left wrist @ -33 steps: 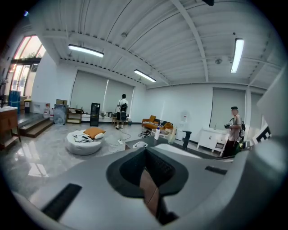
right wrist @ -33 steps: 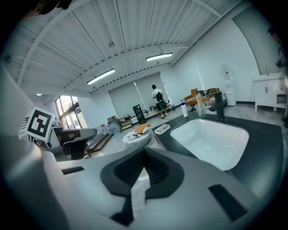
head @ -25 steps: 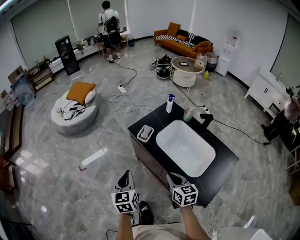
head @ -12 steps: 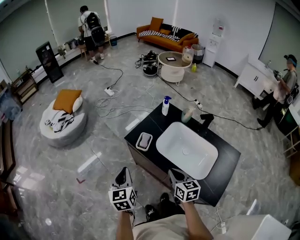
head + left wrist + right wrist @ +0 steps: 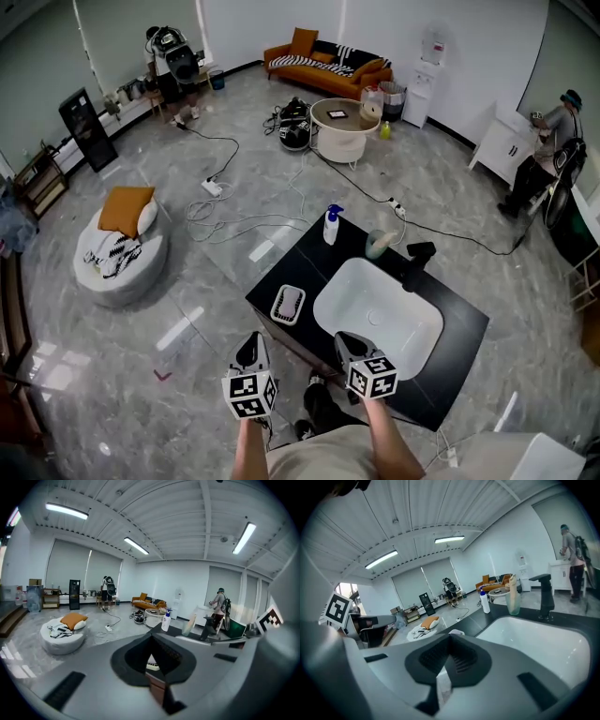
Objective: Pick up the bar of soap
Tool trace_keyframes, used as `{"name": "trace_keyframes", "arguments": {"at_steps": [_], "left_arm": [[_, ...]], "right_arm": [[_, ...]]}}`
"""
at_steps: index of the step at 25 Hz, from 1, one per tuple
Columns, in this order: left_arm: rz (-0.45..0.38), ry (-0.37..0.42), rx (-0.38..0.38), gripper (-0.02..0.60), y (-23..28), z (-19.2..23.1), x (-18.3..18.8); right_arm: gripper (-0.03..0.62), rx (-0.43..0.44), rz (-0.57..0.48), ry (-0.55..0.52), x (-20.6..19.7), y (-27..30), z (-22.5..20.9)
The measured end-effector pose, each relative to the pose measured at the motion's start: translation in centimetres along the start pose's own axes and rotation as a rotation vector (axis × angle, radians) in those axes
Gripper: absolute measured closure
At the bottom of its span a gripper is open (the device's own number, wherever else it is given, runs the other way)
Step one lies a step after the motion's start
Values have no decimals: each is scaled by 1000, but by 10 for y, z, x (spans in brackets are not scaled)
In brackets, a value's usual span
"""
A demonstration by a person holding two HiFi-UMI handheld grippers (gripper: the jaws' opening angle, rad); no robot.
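- My left gripper (image 5: 249, 353) has its jaws pressed together with nothing between them. It stays shut as I carry it forward, and it now hangs over the floor just short of the bench's (image 5: 461, 330) near corner.
- My right gripper (image 5: 352, 348) also looks closed and empty in its own view. It has come up to the near edge of the bench, just beside the white sink (image 5: 379, 317).
- What has changed is my standing place. Over the last second the bench has drawn closer beneath me, and the white dish (image 5: 277, 312) has slid down the head view toward my two grippers.
- The bar of soap (image 5: 289, 302) is, as I judge it, the greyish block lying in that dish. It sits on the black top to the left of the sink, ahead of my left gripper and between the two grippers' lines of reach. It is untouched.
- In the left gripper view a sliver of the white dish shows in the gap below the closed jaws, so that gripper seems roughly aimed at it.
- Further off, the spray bottle (image 5: 330, 225) and the black faucet (image 5: 416, 263) stand at the far side of the bench, well apart from the dish.
- For the task this reads as the end of the approach. Neither gripper can take the soap while shut, so one must open before it goes down over the dish.
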State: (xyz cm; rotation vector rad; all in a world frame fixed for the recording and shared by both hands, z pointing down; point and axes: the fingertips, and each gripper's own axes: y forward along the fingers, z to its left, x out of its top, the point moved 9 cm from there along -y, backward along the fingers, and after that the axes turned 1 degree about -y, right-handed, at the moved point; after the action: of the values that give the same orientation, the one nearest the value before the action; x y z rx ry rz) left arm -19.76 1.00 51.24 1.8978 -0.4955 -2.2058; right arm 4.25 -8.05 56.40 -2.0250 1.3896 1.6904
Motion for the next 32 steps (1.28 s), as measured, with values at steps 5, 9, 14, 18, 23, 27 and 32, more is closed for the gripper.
{"name": "trace_keyframes", "arguments": {"at_steps": [5,9,14,18,23,27,32], "left_arm": [[50,28,-22,575,45,-1,12],[156,74,-35,575,79,-7,3],[263,108,-45,574,116,-12,-17],[339,98,-63,526,141,-14,-32],[421,110,-83,402,167,-16,-45],[504,111,-80,387,181,-16,-61],[576,114,-73,387,192,-16,-76]], "right_arm": [[591,36,22,15,18,34,-8],[591,52,55,28,23,52,-18],[590,50,96,46,23,68,-31],[591,57,129,57,20,77,-39],[591,65,152,71,20,88,-48],[591,70,177,72,16,93,-54],[591,73,191,89,12,99,-62]]}}
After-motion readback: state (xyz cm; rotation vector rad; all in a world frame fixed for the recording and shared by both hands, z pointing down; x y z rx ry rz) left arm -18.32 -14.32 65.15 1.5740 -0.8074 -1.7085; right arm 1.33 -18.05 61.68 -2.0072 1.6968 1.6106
